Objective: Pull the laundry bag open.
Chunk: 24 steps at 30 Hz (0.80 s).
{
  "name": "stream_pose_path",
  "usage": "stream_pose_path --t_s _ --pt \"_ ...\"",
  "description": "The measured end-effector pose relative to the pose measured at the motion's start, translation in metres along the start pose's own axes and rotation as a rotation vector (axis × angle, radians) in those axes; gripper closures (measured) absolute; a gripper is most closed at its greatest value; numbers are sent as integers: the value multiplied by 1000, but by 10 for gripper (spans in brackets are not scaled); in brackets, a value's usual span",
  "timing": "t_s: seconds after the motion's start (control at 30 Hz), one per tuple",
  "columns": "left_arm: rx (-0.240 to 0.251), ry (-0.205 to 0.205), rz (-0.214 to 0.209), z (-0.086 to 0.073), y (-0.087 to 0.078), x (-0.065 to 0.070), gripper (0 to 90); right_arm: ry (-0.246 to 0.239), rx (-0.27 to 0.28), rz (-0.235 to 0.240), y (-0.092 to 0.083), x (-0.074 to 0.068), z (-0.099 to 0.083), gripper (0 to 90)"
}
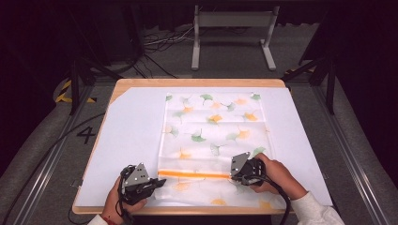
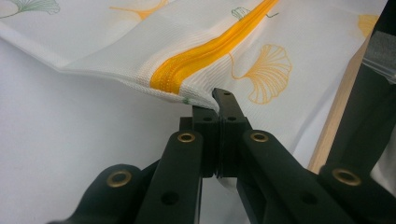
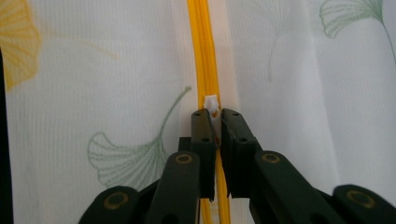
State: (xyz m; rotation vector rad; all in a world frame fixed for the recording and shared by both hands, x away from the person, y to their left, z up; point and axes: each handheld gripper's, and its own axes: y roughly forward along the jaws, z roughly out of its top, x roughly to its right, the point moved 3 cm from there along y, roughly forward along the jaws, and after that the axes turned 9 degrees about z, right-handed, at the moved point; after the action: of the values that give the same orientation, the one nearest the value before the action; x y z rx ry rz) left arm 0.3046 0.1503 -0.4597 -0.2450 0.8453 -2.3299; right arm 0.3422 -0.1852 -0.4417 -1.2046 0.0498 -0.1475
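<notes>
Tongs on the left (image 2: 215, 105) are pinching the woven edge of the mesh bag (image 1: 213, 136) beside its zipper's end, while the right tongs (image 3: 213, 122) are clamping shut on the small white zipper pull (image 3: 211, 103). That thin, leaf-printed bag is lying flat on the bench (image 1: 126, 136), its orange zipper (image 1: 192, 174) running crosswise between both tongs.

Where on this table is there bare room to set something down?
Bare white sheet lies left of the mesh bag, and a narrower strip right of it. The near edge is crowded: the left gripper pinches the bag's corner, the right gripper its zipper pull.
</notes>
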Motion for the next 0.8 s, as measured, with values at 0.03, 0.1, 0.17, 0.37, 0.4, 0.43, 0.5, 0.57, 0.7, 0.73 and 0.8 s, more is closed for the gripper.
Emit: stream_pose_path --t_s 0.03,0.1,0.17,0.37,0.4,0.43,0.5,0.57,0.7,0.73,0.8 --pt "0 0 -1 0 0 0 885 1 -5 -5 -1 1 -3 847" --pt "1 0 -1 0 0 0 885 8 -3 0 -3 1 -7 847" --pt "1 -2 -2 0 0 0 884 16 -6 -6 -5 2 -11 847" --pt "-5 3 0 0 1 0 884 26 -19 -15 -9 1 -21 847" --pt "-6 1 -1 0 1 0 884 26 -23 -12 -10 1 -23 847" --pt "-9 0 -2 0 2 0 885 25 -23 -11 -11 0 -24 847" --pt "-5 0 -4 0 1 0 884 38 -9 6 -13 0 -28 847" --pt "-4 -2 -5 0 2 0 884 46 -3 11 -15 -1 -33 847" --pt "-6 0 -10 1 3 1 884 58 -17 -1 -19 0 -41 847" --pt "-8 0 -10 1 3 1 884 58 -17 0 -20 0 -43 846" --pt "-10 3 -14 1 4 1 884 62 -29 -5 -22 0 -46 846"
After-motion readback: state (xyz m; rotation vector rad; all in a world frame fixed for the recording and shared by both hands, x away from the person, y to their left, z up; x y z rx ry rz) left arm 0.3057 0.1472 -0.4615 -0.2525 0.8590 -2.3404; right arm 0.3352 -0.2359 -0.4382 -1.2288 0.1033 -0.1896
